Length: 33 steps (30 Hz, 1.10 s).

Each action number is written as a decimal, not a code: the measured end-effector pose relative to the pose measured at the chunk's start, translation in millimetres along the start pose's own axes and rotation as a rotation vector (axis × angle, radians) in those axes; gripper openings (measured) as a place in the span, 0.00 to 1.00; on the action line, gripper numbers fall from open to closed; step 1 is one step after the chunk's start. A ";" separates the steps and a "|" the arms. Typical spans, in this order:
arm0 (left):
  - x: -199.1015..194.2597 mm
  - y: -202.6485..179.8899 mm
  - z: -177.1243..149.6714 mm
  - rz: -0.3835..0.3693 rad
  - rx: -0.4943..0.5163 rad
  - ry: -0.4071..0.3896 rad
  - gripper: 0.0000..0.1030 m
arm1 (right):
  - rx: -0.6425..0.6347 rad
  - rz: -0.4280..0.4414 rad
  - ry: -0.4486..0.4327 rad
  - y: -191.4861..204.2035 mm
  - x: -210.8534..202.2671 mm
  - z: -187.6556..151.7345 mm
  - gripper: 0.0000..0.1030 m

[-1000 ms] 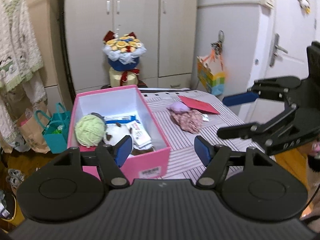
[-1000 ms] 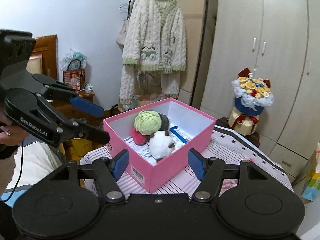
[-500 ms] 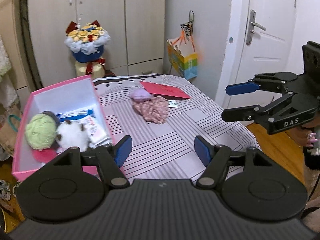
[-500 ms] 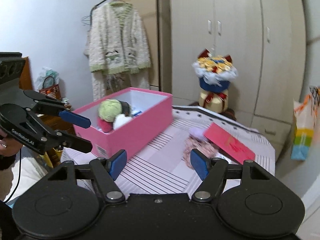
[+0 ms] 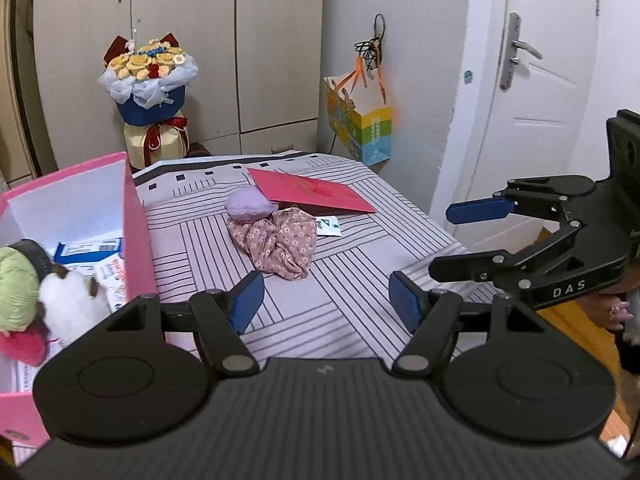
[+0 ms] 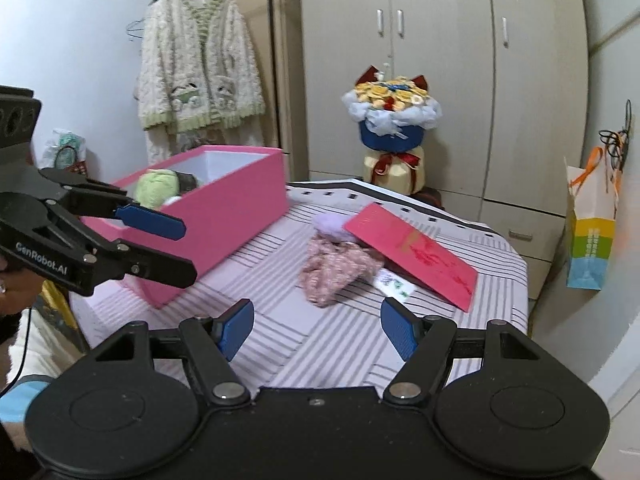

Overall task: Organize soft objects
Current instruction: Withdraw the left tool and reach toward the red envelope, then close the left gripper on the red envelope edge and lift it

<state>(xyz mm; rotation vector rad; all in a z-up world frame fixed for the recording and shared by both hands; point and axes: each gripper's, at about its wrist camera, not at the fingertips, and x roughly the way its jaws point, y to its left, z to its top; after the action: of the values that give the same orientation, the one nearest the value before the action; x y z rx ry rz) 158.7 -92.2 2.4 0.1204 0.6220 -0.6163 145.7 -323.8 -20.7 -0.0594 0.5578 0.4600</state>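
Note:
A pink floral cloth [image 5: 276, 242] [image 6: 336, 266] lies crumpled mid-table with a small lilac plush [image 5: 250, 204] [image 6: 330, 224] behind it. A pink box [image 5: 134, 216] [image 6: 224, 216] stands at the table's left and holds a green plush [image 5: 16, 280] [image 6: 156, 188], a white plush [image 5: 74, 304], a red plush [image 5: 22, 344] and packets. My left gripper [image 5: 326, 306] is open and empty, above the table short of the cloth. My right gripper [image 6: 316, 326] is open and empty, also short of the cloth.
A red card [image 5: 312, 196] [image 6: 416, 252] lies behind the cloth, with a small white packet [image 5: 330, 228] beside it. The table has a striped cover [image 5: 360, 264]. A flower bouquet [image 5: 150, 76], wardrobe, hanging colourful bag [image 5: 360, 128] and white door [image 5: 536, 92] stand beyond.
Both views have swung right, from the pink box toward the cloth and lilac plush in the table's middle. Both grippers stay open and empty.

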 end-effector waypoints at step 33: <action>204.0 52.7 92.6 0.207 -0.334 0.042 0.48 | -0.259 -0.251 0.080 -80.0 153.0 -3.1 0.59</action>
<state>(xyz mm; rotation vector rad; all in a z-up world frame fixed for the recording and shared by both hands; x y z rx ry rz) 366.9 -178.5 -44.5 -0.1140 0.7339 -0.3047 293.9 -334.2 -108.8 -0.3927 0.5578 0.2830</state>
